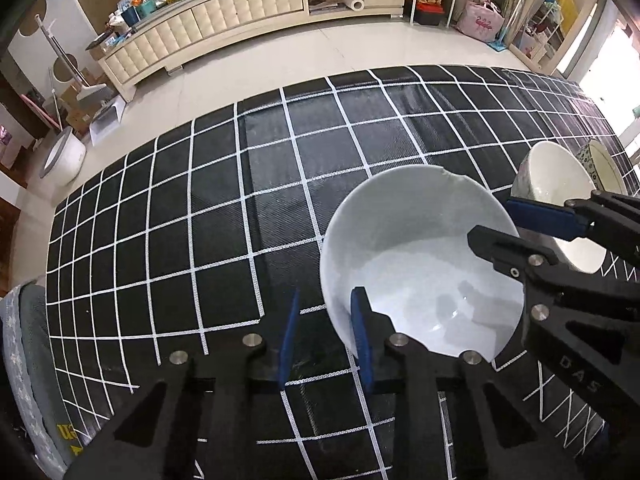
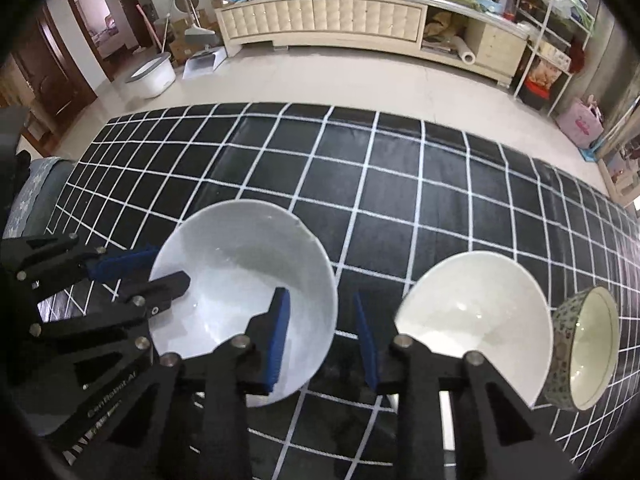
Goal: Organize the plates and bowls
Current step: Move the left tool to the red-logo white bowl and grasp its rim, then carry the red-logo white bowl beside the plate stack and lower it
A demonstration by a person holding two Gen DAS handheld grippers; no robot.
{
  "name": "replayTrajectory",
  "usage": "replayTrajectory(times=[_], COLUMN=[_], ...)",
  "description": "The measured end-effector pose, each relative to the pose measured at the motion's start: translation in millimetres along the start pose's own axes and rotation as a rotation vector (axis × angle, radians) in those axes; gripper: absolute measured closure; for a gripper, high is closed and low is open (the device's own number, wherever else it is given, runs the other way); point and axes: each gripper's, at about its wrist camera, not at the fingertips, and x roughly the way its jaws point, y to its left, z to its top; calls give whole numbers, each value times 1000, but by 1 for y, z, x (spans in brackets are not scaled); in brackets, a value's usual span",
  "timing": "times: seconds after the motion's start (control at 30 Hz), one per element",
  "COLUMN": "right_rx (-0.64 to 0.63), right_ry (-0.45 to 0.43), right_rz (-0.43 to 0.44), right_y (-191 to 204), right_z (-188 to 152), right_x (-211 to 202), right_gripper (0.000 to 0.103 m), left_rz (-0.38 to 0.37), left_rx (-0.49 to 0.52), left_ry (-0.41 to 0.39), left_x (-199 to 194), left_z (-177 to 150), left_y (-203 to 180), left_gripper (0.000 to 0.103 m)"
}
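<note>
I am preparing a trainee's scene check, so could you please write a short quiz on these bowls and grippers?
1. How many bowls stand on the cloth?
2. True or false: the patterned bowl stands between the two white bowls.
3. What do the left gripper and the right gripper both straddle?
A) the chipped bowl rim
B) the cloth edge
C) the patterned bowl rim

Key
1. Three: chipped bowl, plain bowl, patterned bowl.
2. False: it stands at the end, beside the plain bowl.
3. A: each has one finger inside and one outside, on opposite sides.
</note>
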Motion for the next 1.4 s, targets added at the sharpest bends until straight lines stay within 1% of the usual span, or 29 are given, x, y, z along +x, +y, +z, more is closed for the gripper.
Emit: replayTrajectory(times=[0.03, 0.07, 0.1, 0.13, 0.2, 0.23, 0.37, 0.5, 0.57, 0.7, 0.8, 0.97, 1.13, 1.27, 1.4], right_rx=[7, 12, 9, 7, 21, 32, 51, 110, 110, 108, 113, 122, 146, 154, 161], right_ry=[9, 16, 14, 8, -2, -6, -18, -9, -20, -36, -42, -48, -45, -42, -25], right_rz=[9, 19, 10, 3, -3, 3, 20, 71, 67, 62, 60, 38, 42, 39, 31], right_y=[-1, 0, 1, 2, 0, -2, -4, -8, -5, 2, 5, 10, 9, 7, 5], right_z=[0, 0, -1, -1, -3, -4, -9, -14, -20, -36, -46, -71, -99, -122, -143], right_x=[2, 5, 7, 6, 5, 5, 1, -5, -14, -38, -55, -83, -98, -103, -102], right_gripper=[73, 80, 82, 83, 91, 92, 93, 95, 95, 95, 95, 94, 94, 94, 94], left_rz=[5, 11, 13, 5, -10, -13, -10, -2, -15, -4, -12, -20, -21, -34, -42], left_rx=[2, 6, 10, 11, 9, 11, 20, 19, 25, 40, 23, 30, 52, 56, 64], left_ry=[3, 5, 10, 14, 22, 27, 22, 22, 14, 4, -11, -29, -30, -21, -10], left_x=[1, 2, 3, 4, 7, 8, 7, 2, -7, -29, -50, -80, -101, -104, -103], left_z=[0, -1, -1, 0, 0, -1, -5, -11, -16, -30, -44, -70, -100, -117, -137], left_y=[0, 3, 2, 1, -2, -4, -8, -9, -10, -19, -23, -37, -56, -64, -79], left_gripper=[79, 79, 81, 85, 88, 89, 89, 90, 91, 91, 91, 91, 91, 91, 91])
